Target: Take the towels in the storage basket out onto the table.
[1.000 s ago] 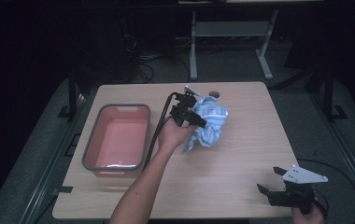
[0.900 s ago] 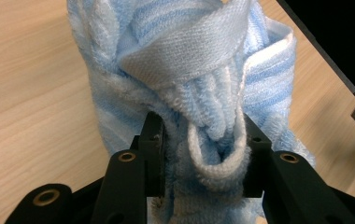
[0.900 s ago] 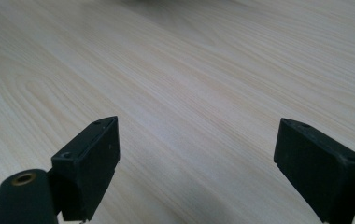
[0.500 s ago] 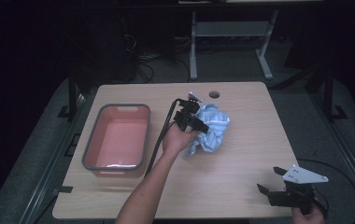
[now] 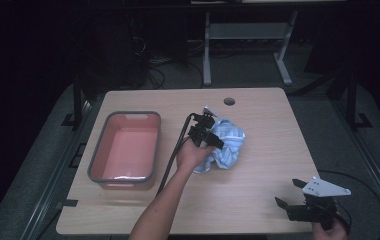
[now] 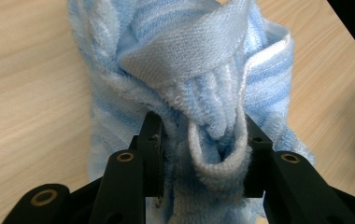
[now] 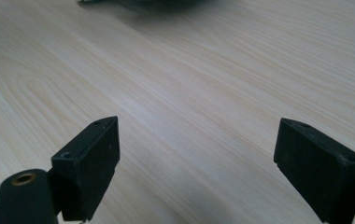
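Basically, left gripper [image 5: 209,140] is clamped on a bunched fold of the blue striped towel [image 5: 228,145], which sits crumpled mid-table, partly resting on the wood. In the left gripper view the fold [image 6: 215,154] is pinched between both jaws, the rest of the towel running away ahead of them. Pink basin [image 5: 125,148] lies on the table to the towel's left, near, on the left hand's side. Right gripper [image 5: 292,199] rests at the near right corner, jaws wide apart, nothing between them, well apart from the towel. Left hand does the next move, I'd judge.

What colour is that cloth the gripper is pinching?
The towel is light blue with paler, whitish stripes; the left gripper view shows it best.
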`<state>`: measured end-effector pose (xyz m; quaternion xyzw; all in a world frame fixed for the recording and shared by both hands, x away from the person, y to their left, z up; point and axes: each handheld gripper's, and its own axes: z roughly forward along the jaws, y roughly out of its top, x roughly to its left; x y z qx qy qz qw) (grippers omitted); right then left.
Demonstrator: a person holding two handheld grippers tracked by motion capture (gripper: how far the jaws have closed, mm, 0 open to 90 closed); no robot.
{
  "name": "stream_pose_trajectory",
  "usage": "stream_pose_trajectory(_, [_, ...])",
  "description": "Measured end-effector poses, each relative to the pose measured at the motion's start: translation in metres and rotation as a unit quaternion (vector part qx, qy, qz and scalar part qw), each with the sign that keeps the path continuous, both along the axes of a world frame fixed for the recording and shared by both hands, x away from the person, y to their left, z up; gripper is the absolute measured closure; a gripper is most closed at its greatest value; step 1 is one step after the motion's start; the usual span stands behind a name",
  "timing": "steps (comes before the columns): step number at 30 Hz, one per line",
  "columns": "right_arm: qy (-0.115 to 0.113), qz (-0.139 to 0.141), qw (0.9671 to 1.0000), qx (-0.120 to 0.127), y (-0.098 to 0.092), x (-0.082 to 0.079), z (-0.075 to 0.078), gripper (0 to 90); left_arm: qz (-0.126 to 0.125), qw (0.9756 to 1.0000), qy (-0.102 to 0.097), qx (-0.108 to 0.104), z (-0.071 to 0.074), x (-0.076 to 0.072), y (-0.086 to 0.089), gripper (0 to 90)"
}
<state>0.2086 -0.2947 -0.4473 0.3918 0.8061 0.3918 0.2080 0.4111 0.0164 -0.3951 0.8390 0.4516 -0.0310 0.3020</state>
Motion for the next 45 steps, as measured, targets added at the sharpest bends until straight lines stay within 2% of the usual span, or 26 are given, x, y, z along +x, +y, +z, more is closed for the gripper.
stream_pose_trajectory(2, [-0.001,0.000,1.0000,-0.001,0.000,0.000,0.000,13.7,0.000,1.0000,0.003,-0.006,-0.005,0.000,-0.001,60.8])
stream_pose_trajectory(6, [-0.001,0.002,1.0000,-0.002,0.001,0.000,0.000,13.7,-0.007,0.9999,0.011,-0.005,-0.012,-0.002,-0.004,60.4])
stream_pose_trajectory(12, [0.000,0.003,1.0000,-0.003,0.001,0.000,-0.001,13.7,-0.001,0.9999,0.010,-0.011,-0.021,-0.005,-0.006,60.3])
stream_pose_trajectory(27, [0.002,0.002,1.0000,-0.003,0.001,0.001,-0.001,13.7,0.002,0.9996,0.013,-0.025,-0.033,-0.007,-0.008,55.1])
stream_pose_trajectory(32, [0.002,0.003,1.0000,-0.004,0.002,0.001,-0.001,13.7,0.002,0.9996,0.014,-0.026,-0.034,-0.008,-0.009,53.7])
stream_pose_trajectory(40, [0.002,0.002,1.0000,-0.005,0.001,0.001,-0.001,13.7,0.008,0.9993,0.003,-0.036,-0.028,-0.011,-0.003,41.4])
stream_pose_trajectory(45, [0.004,0.003,1.0000,-0.005,0.002,0.001,-0.001,13.7,0.002,0.9990,-0.008,-0.043,-0.021,-0.016,0.002,37.0])
